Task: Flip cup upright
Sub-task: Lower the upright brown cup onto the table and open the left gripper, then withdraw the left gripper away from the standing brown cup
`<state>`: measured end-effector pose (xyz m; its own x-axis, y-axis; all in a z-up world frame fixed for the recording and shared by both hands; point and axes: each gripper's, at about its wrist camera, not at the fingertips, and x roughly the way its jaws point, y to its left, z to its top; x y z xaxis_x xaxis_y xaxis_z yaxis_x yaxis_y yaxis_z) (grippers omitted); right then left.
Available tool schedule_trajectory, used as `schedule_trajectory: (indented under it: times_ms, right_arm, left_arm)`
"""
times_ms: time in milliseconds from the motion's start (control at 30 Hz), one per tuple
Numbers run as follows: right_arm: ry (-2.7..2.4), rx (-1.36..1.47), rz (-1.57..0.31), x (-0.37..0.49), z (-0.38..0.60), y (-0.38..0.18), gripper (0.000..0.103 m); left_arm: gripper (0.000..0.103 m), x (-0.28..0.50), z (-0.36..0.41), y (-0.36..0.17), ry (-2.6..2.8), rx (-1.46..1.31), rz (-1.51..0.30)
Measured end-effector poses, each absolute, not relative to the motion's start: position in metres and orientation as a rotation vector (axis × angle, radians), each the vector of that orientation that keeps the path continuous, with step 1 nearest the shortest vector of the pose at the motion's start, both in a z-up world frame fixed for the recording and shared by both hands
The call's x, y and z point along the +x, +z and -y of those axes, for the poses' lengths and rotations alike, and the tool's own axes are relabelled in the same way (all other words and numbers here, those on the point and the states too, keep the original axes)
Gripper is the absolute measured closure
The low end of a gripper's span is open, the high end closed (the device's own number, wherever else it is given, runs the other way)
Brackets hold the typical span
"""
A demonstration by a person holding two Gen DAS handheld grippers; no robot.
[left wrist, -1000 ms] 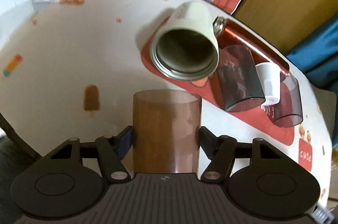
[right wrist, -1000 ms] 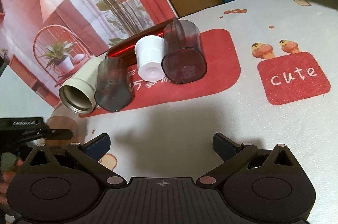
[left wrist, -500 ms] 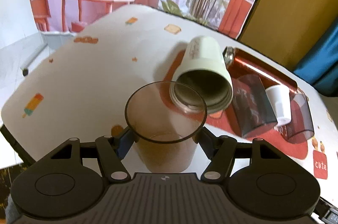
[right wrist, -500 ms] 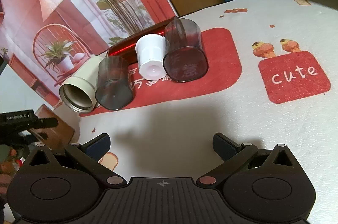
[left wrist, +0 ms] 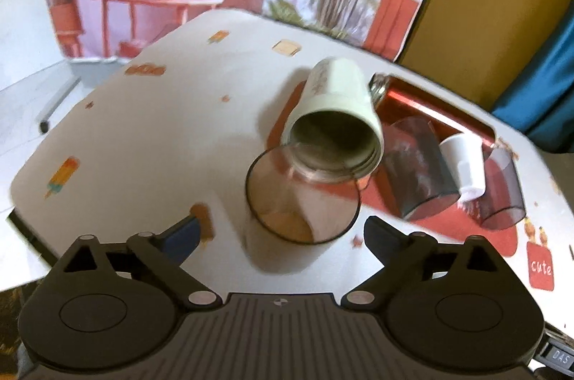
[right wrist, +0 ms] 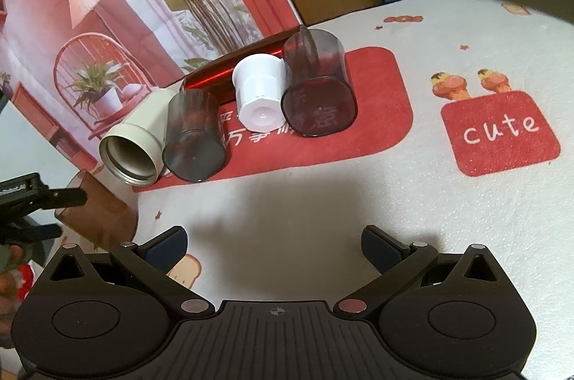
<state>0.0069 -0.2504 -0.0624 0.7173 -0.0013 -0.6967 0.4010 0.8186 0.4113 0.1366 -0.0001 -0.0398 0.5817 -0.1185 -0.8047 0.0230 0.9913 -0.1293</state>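
A clear brown cup [left wrist: 301, 200] stands upright on the white cloth, mouth up, just ahead of my left gripper [left wrist: 281, 231]. The left jaws are open and spread wide of the cup, not touching it. The same cup [right wrist: 102, 215] shows at the far left of the right wrist view, beside the left gripper's black fingers [right wrist: 53, 197]. My right gripper [right wrist: 274, 242] is open and empty above bare cloth.
Lying on their sides on a red mat [right wrist: 376, 100]: a cream tumbler [left wrist: 337, 114], two smoky cups [right wrist: 195, 139] [right wrist: 317, 93], a white cap [right wrist: 260, 96] and a red bottle [right wrist: 233, 71]. A red "cute" patch [right wrist: 500, 129] lies to the right. The table edge is at the left.
The left gripper turned the brown cup from lying flat to standing upright, then opened and let it go. The right gripper has stayed still.
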Motion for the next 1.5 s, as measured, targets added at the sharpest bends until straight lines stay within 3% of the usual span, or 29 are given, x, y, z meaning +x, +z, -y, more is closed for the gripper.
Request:
schedule_trajectory:
  times_ms: [500, 733, 1000, 1500]
  right_arm:
    - [-0.306, 0.369, -0.675, -0.01, 0.212, -0.006, 0.0]
    - [-0.277, 0.321, -0.653, -0.026, 0.185, 0.021, 0.0]
    - [-0.318, 0.249, -0.61, -0.042, 0.166, 0.026, 0.0]
    - [-0.344, 0.247, -0.701, -0.029, 0.167, 0.004, 0.0]
  left_arm:
    - [0.0, 0.067, -0.017, -0.007, -0.09, 0.074, -0.904]
    - [0.0, 0.036, -0.027, -0.004, -0.109, 0.019, -0.897]
    - [0.0, 0.018, -0.026, -0.002, -0.094, 0.043, -0.827]
    - [0.0, 0.023, -0.023, -0.017, -0.074, 0.096, -0.89]
